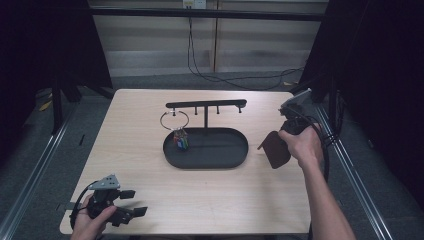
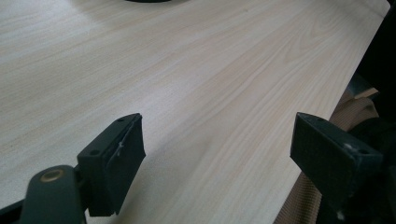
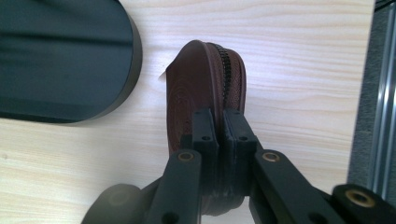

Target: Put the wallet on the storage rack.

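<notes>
Right claw (image 3: 223,126) pinching brown zip pouch (image 3: 196,79) (round, ribbed).

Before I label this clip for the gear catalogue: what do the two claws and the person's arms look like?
Both are black handheld tools. The left claw carries a grey three-cornered plate on top and trails a black looped cable; its fingers are blocky, with flat pads and brass-coloured pivot rivets. The right claw has the same black linkage arms and brass-coloured rivets, plus a grey top plate and a black cable. Both forearms are bare, without sleeves.

Grey carpet floor (image 1: 30,150), pale panelled wall (image 1: 150,40), trailing black cable (image 1: 200,70)
</notes>
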Demonstrator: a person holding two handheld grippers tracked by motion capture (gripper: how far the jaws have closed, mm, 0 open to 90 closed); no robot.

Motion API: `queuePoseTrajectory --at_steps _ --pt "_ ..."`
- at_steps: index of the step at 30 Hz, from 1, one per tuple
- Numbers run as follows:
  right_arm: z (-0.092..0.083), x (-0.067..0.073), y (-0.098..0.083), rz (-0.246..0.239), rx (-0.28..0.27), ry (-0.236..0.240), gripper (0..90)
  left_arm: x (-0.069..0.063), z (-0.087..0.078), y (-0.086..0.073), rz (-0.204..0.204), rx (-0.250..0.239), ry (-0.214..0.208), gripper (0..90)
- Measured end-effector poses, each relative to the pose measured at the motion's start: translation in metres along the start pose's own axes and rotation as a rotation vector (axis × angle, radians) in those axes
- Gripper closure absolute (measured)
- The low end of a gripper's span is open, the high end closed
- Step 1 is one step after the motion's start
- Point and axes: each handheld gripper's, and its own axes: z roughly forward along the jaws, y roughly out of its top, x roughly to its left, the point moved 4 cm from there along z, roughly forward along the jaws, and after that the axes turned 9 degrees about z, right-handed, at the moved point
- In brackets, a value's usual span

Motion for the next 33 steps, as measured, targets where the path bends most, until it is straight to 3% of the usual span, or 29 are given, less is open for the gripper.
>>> queuePoseTrajectory --at_steps 8,18,33 --pt "-0.019 0.004 0.005 -0.018 -0.023 -0.027 84.7 0.000 0.000 0.001 -0.005 -0.011 -0.008 17.1" --pt "-0.048 0.011 0.013 -0.024 -0.069 -0.017 84.4 0.000 -0.001 0.001 -0.002 -0.012 -0.015 17.0" --pt "-0.042 0.050 0.024 -0.064 -0.085 0.103 84.6 -0.001 0.000 0.001 0.000 -0.012 -0.015 17.0"
